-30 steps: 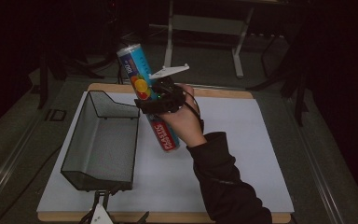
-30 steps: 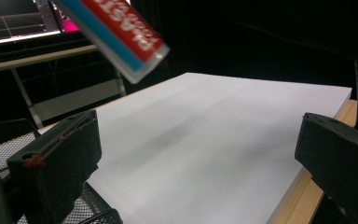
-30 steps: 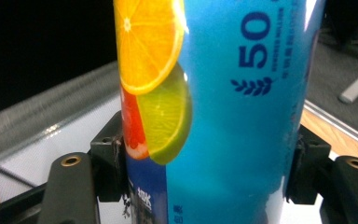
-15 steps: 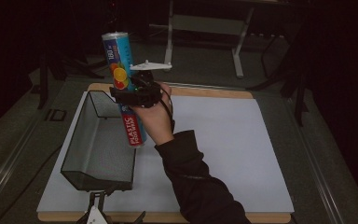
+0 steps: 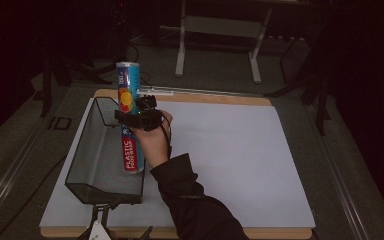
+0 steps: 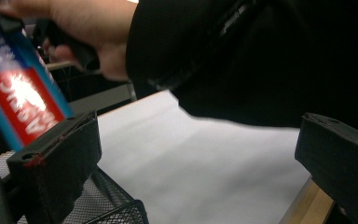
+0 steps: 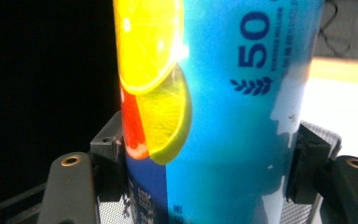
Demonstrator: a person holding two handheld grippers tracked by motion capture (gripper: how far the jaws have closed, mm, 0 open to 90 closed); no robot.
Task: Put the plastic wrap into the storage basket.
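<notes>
A tall blue tube point(image 5: 128, 95) printed with citrus slices and a red "plastic food wrap" label stands nearly upright above the right edge of the black mesh basket point(image 5: 87, 150). My right gripper point(image 5: 140, 118) is shut on its middle. In the right gripper view the tube point(image 7: 223, 116) sits pinched between both pads point(image 7: 109, 161). My left gripper point(image 5: 100, 230) rests at the table's front edge below the basket. In the left gripper view that gripper point(image 6: 196, 140) is open with nothing between its jaws, and the tube point(image 6: 23, 102) and the basket's corner point(image 6: 116, 210) show beyond it.
A white mat point(image 5: 230, 150) covers the wooden board point(image 5: 280, 233). The basket takes up the mat's left side. The person's dark sleeve point(image 5: 195, 210) reaches in from the bottom middle. A metal stand point(image 5: 220, 25) is on the floor behind the table.
The right gripper has carried the tube leftward and turned it from tilted to nearly upright, so it now hangs over the basket's right edge. The left gripper has stayed put.
</notes>
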